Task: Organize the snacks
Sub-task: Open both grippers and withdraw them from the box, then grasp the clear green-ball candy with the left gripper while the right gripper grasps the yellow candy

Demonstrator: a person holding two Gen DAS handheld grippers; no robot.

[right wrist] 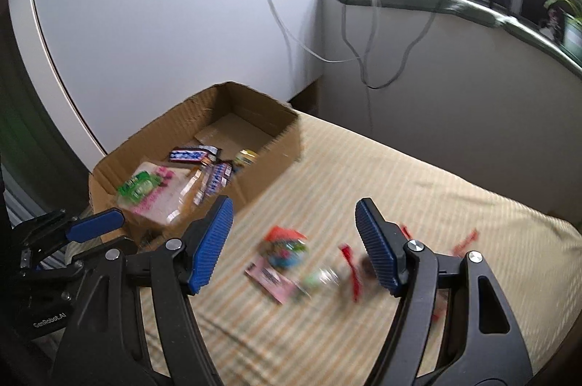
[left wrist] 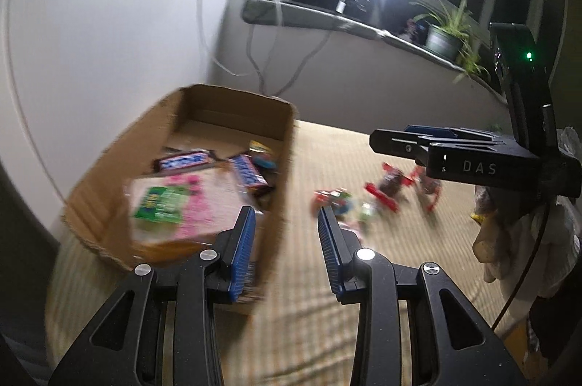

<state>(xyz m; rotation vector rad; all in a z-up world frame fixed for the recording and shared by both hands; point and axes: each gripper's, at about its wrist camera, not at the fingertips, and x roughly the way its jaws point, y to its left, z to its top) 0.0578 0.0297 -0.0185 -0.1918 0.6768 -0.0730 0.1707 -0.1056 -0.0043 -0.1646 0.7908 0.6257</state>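
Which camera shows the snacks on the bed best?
The right wrist view: the loose snacks lie close, between its open fingers, though blurred. The left wrist view shows them farther off, smaller, partly behind the right gripper.

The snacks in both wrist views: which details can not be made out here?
- Loose snack packets on the striped cloth: motion blur in both views; brands unreadable.
- Red wrappers: right view, partly behind the right gripper's finger.
- Brown cardboard box: left view, near corner covered by the left gripper; the printed packets inside are smeared.
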